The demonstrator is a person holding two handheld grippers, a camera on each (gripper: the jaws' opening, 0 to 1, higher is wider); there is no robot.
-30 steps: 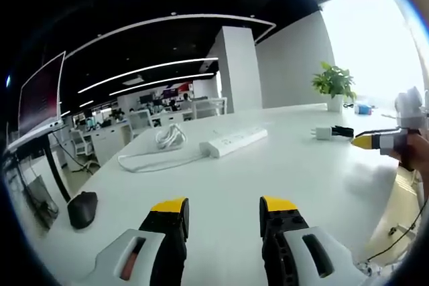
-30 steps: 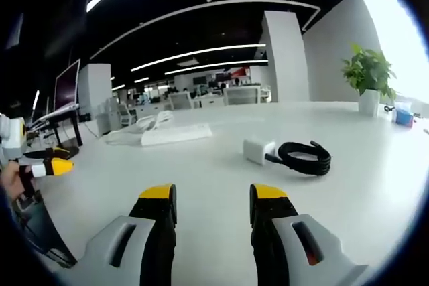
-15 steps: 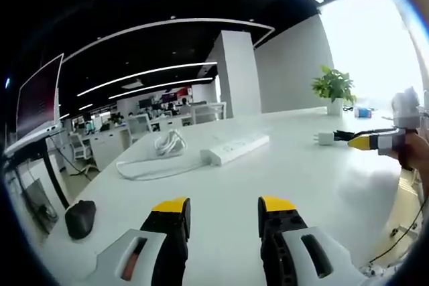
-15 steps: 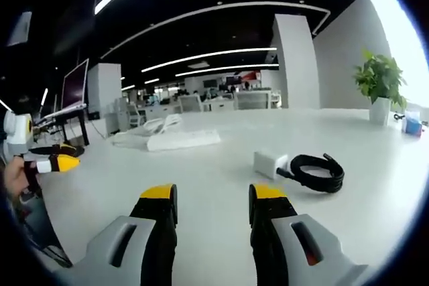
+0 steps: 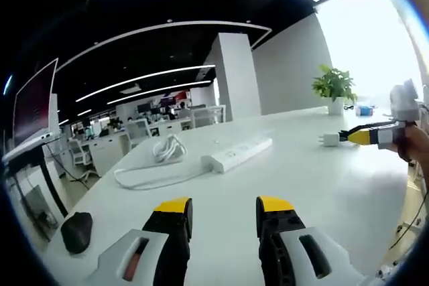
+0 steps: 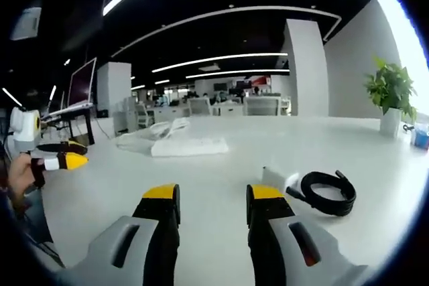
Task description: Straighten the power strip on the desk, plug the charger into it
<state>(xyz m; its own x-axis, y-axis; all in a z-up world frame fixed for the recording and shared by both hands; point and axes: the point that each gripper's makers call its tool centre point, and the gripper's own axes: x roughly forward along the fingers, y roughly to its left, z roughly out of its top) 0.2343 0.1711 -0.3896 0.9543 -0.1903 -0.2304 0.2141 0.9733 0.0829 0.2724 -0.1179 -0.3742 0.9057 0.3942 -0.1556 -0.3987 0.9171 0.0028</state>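
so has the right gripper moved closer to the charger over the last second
Yes. In the right gripper view the charger now sits just beyond the right gripper, much nearer than before. It also lies farther from the potted plant, so the gripper advanced.

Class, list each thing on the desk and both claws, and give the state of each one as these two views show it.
Power strip: lying at an angle on the desk, nothing plugged in.
Its cord: partly bundled, loose on the desk.
Charger: unplugged, resting on the desk.
Black cable: coiled beside the charger.
Mouse: resting near the desk edge.
Left claw: open, empty.
Right claw: open, empty.
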